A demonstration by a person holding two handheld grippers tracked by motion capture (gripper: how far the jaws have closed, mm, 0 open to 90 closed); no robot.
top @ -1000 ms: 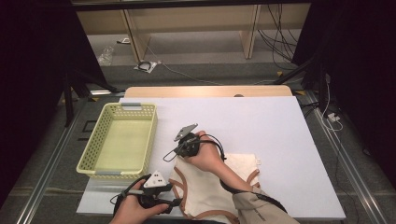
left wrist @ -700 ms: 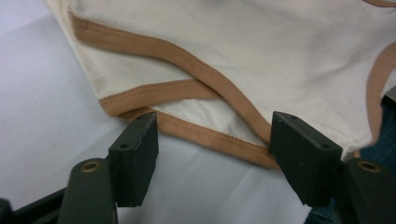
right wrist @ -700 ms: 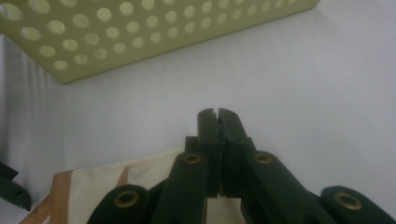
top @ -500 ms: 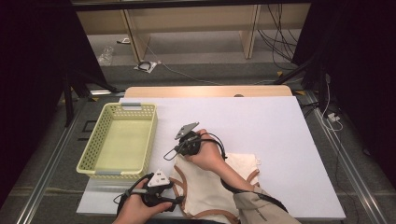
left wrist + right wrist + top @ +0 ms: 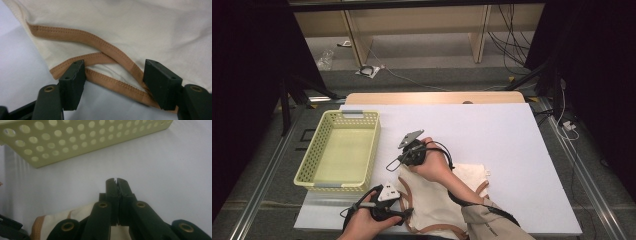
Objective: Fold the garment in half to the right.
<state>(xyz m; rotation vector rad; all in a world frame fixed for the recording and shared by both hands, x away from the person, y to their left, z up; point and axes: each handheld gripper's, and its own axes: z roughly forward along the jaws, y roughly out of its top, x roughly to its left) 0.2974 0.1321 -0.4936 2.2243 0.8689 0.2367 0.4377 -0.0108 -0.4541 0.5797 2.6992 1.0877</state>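
A cream cloth bag (image 5: 437, 197) with tan straps lies flat at the table's near edge. My left gripper (image 5: 404, 210) is low at the bag's left corner. In the left gripper view it (image 5: 113, 66) stands open with a tan strap (image 5: 100, 45) and the bag's hem between the jaws. The pads do not press on the strap, and the jaws have just closed a little. My right gripper (image 5: 399, 159) rests at the bag's far left corner, pointing at the basket. Its jaws (image 5: 116, 181) are shut, cloth lies under its body, and I see nothing between the pads.
A pale yellow perforated basket (image 5: 337, 114) stands empty at the table's left; its wall (image 5: 87, 140) is just ahead of the right gripper. The white table top (image 5: 497, 135) stretches bare to the right and back. A person's right forearm crosses over the bag.
The left gripper has edged slightly to the right toward the bag's strap. The right hand and the bag have stayed in place.
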